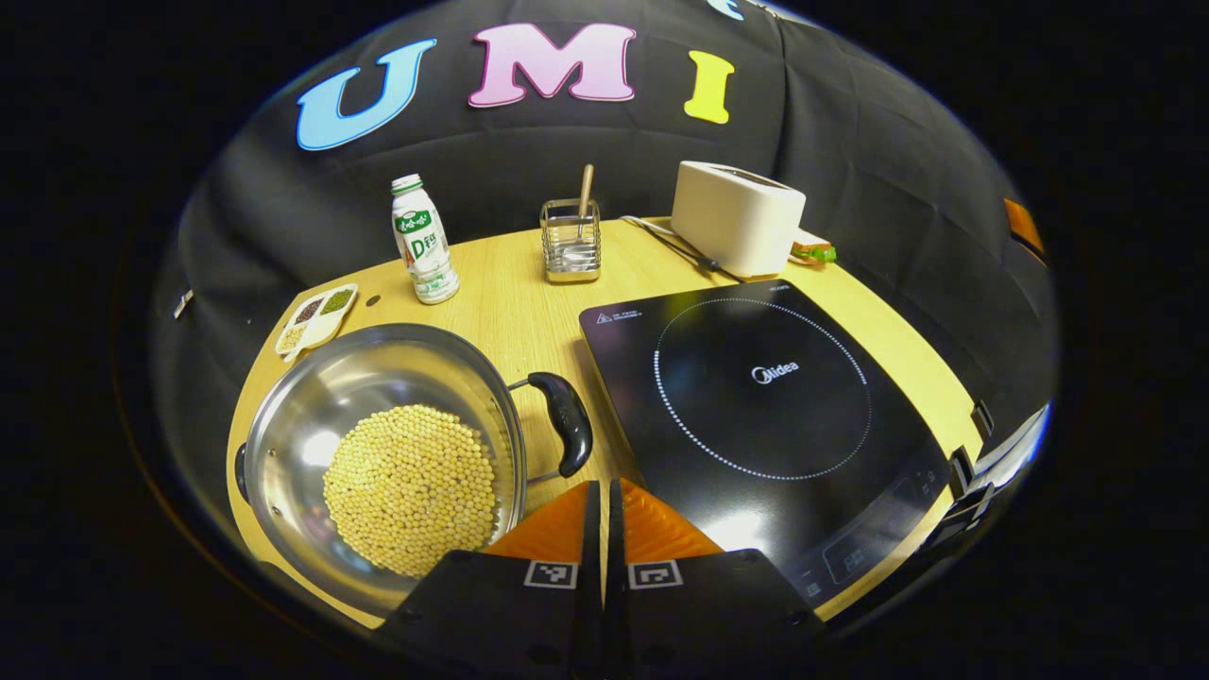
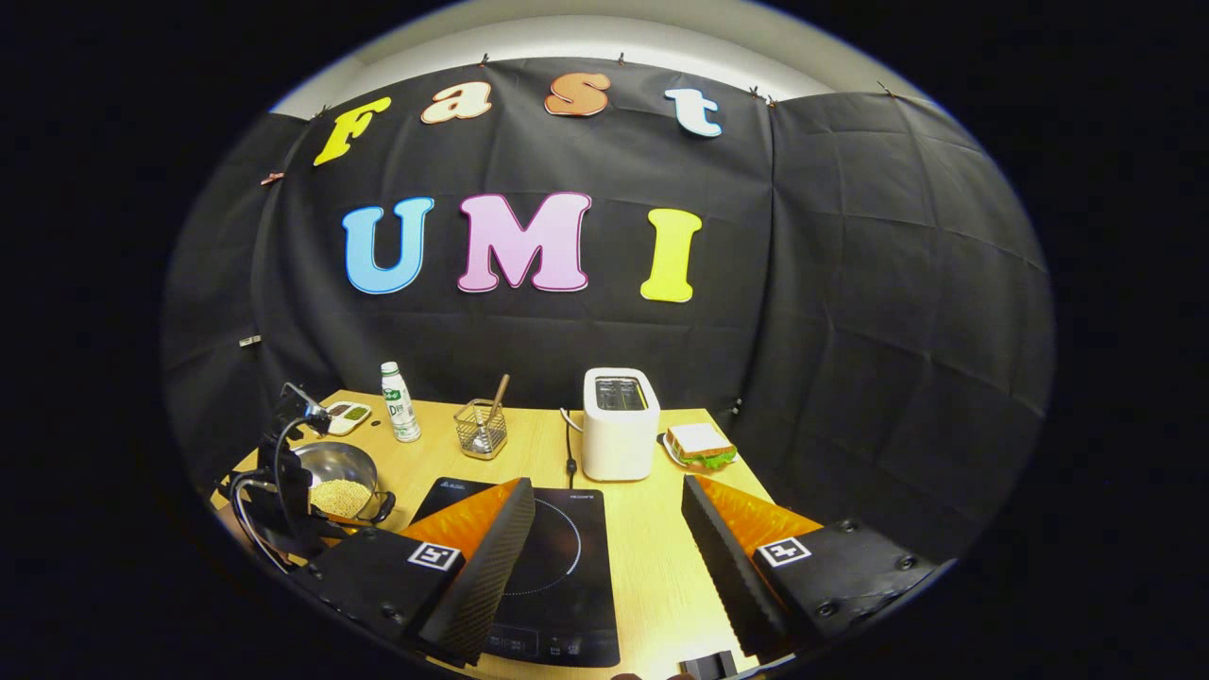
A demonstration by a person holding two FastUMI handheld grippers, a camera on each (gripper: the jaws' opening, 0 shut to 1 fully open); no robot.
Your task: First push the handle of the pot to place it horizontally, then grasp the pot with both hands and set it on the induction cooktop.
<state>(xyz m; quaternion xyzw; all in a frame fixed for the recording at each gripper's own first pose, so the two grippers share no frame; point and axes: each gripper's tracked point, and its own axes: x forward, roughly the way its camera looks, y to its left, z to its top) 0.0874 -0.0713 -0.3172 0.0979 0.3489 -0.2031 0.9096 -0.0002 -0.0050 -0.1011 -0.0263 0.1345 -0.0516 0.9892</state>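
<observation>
- The pot [image 1: 378, 453], part-filled with pale beans [image 1: 411, 486], sat on the left part of the table [image 1: 515, 312], just beside the induction cooktop [image 1: 756, 406] and not on it.
- One black handle [image 1: 565, 422] stuck out from the rim toward the cooktop; the opposite handle [image 1: 240, 470] was barely visible at the far rim.
- The left gripper [image 1: 604, 515] hung just short of the near handle, its fingers brought together with nothing between them.
- The right gripper [image 2: 604, 529] was spread wide and empty above the cooktop and the bare table beside it.
- Judged step: pushing the handle level, not yet finished.
- The next move called for the closed tips to nudge the handle, then a grip on each side.
</observation>
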